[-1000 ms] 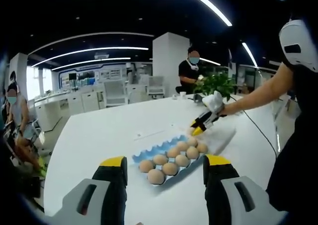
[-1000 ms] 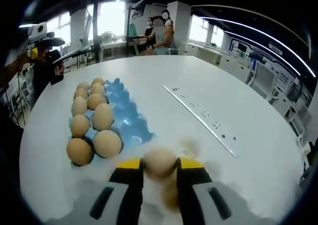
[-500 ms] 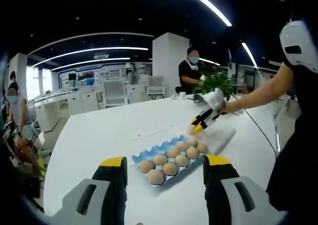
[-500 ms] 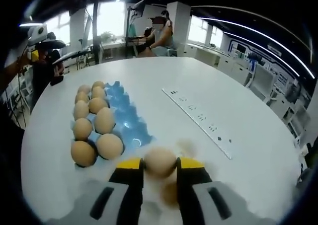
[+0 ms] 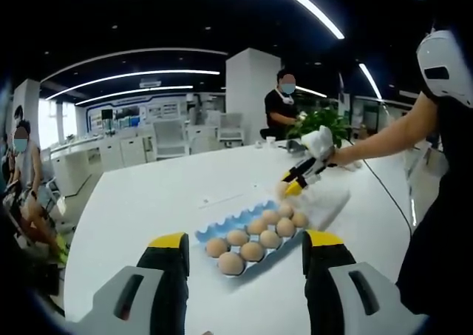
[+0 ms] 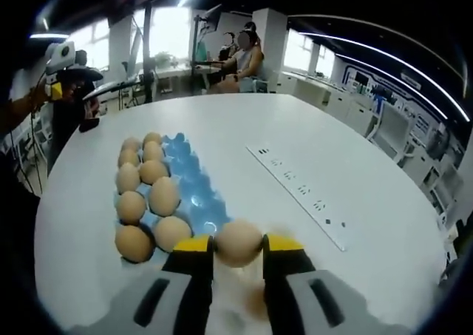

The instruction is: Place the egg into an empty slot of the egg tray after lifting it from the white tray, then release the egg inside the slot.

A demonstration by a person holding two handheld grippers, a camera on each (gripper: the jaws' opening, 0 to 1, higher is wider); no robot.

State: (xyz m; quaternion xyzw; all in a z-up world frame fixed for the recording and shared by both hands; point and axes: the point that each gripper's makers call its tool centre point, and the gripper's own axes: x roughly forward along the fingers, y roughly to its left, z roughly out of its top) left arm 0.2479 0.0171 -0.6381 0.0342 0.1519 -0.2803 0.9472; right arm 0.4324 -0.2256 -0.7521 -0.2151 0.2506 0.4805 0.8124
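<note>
Office room, white round table; right claw grips egg; left claw wide.

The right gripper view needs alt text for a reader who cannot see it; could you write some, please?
The right gripper holds an egg above a white table. Ahead lies a blue egg tray with eight eggs along one side.
</note>
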